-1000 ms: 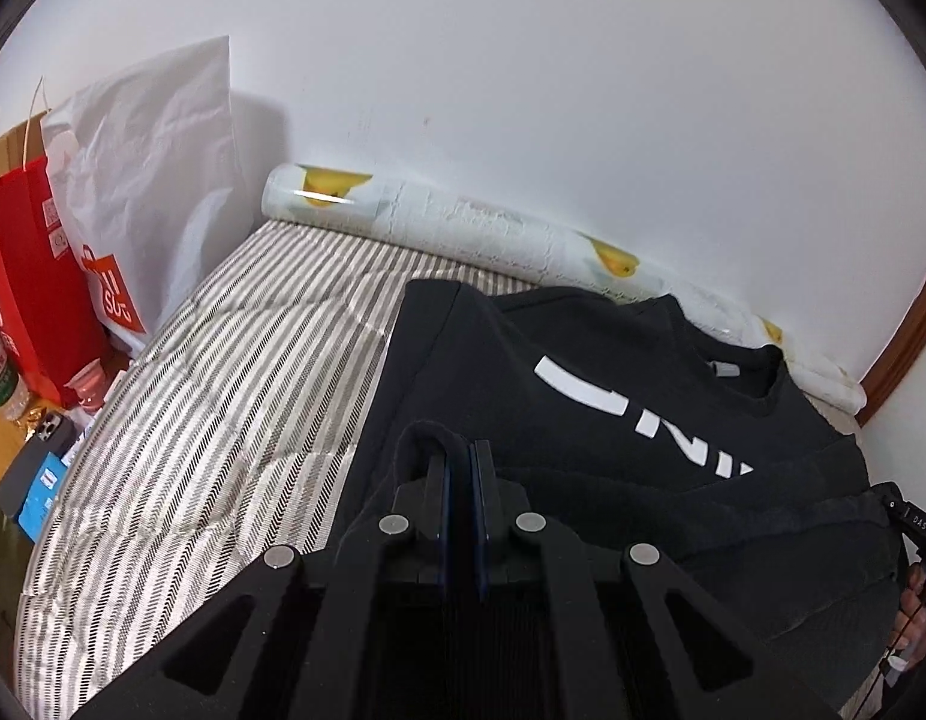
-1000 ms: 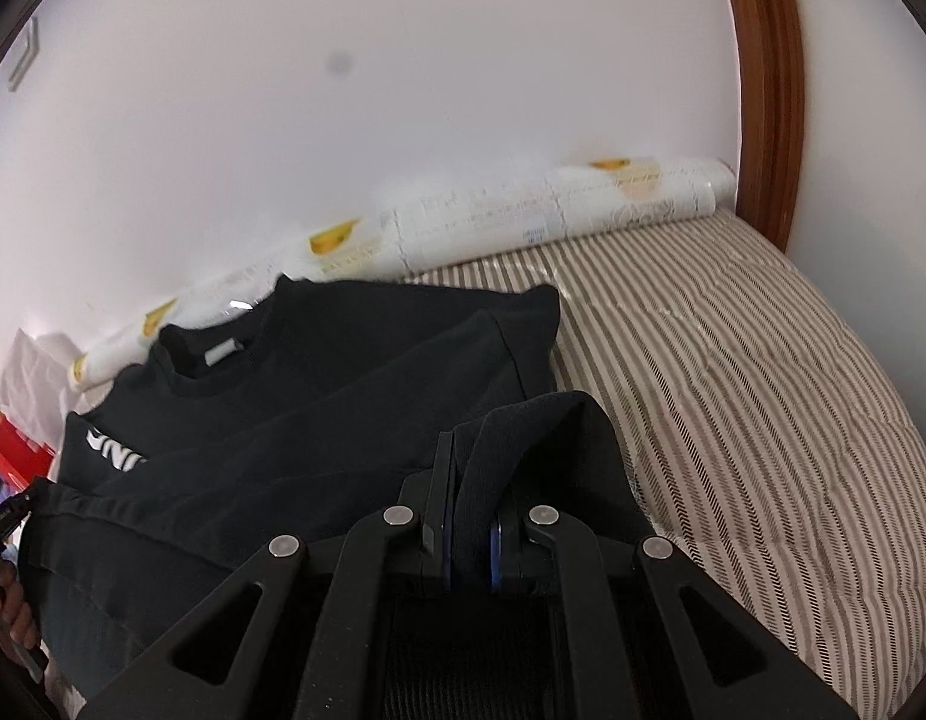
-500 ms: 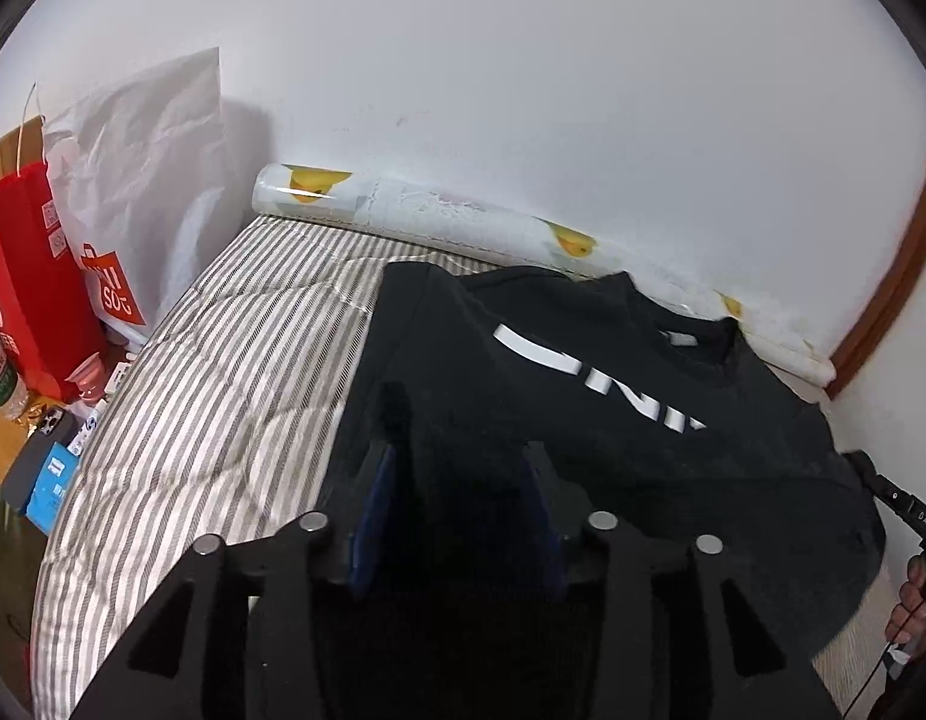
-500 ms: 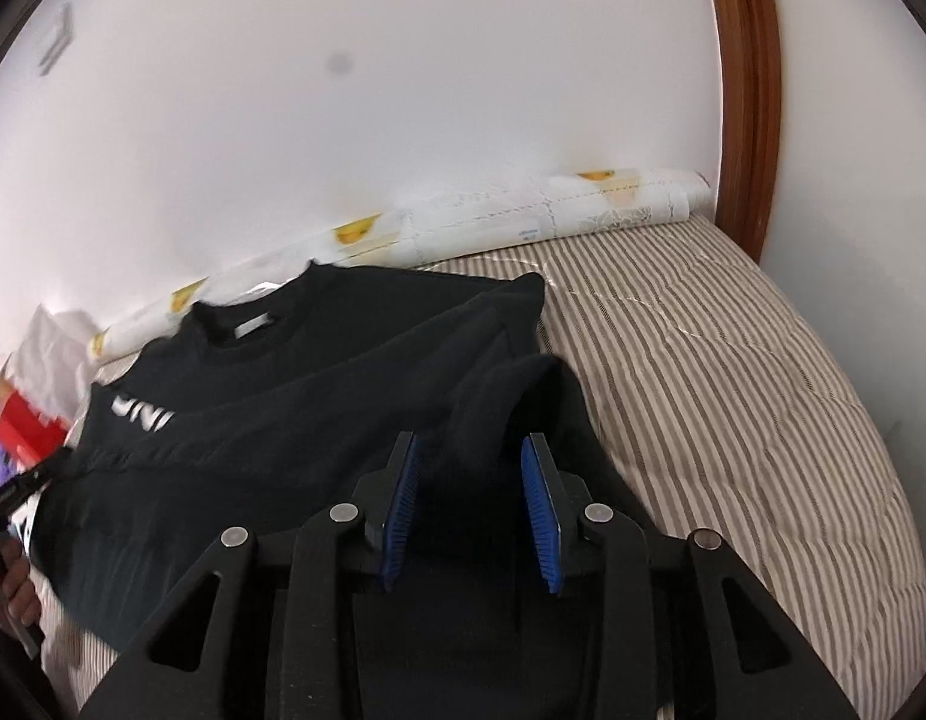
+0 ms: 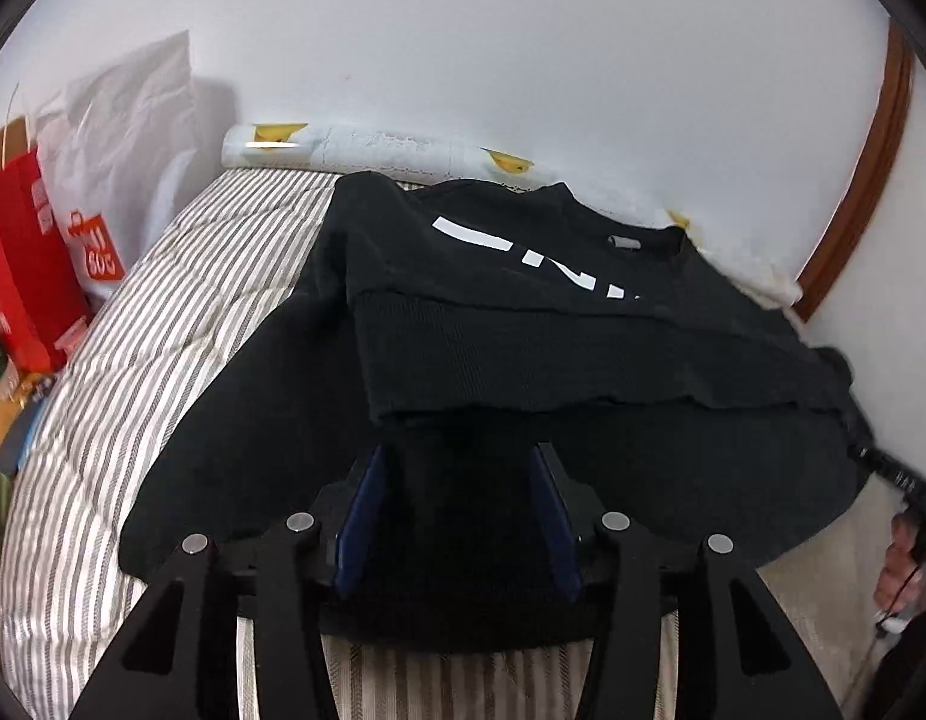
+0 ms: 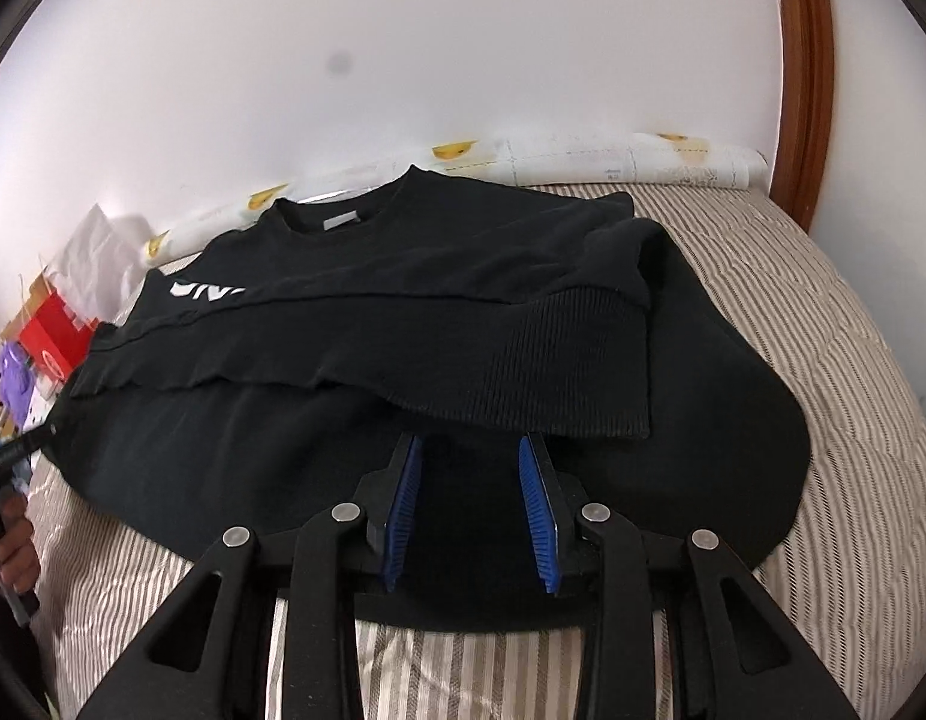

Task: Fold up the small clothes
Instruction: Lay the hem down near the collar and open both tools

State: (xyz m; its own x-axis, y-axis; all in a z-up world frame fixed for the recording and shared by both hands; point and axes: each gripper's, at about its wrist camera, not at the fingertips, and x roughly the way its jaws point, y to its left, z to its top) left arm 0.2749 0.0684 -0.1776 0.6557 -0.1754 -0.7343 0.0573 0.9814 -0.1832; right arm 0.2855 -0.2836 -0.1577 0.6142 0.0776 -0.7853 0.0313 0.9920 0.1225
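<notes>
A black sweatshirt [image 5: 523, 312] with white letters lies on the striped bed; it also shows in the right wrist view [image 6: 403, 300]. Its ribbed hem [image 5: 583, 360] is folded up over the chest, just below the letters. The ribbed hem shows in the right wrist view too [image 6: 571, 348]. My left gripper [image 5: 457, 504] is open and empty, its jaws apart just above the near fold of the cloth. My right gripper [image 6: 472, 498] is open and empty over the near fold on the other side.
A striped mattress [image 5: 163, 330] carries the sweatshirt. A rolled printed sheet [image 5: 373, 144] lies along the white wall. Red and white shopping bags [image 5: 55, 252] stand at the left. A brown wooden frame [image 6: 805, 60] runs up at the right.
Both grippers were shut on the sweatshirt's hem, carried it forward over the chest, opened and let go. They have drawn back toward the near edge.
</notes>
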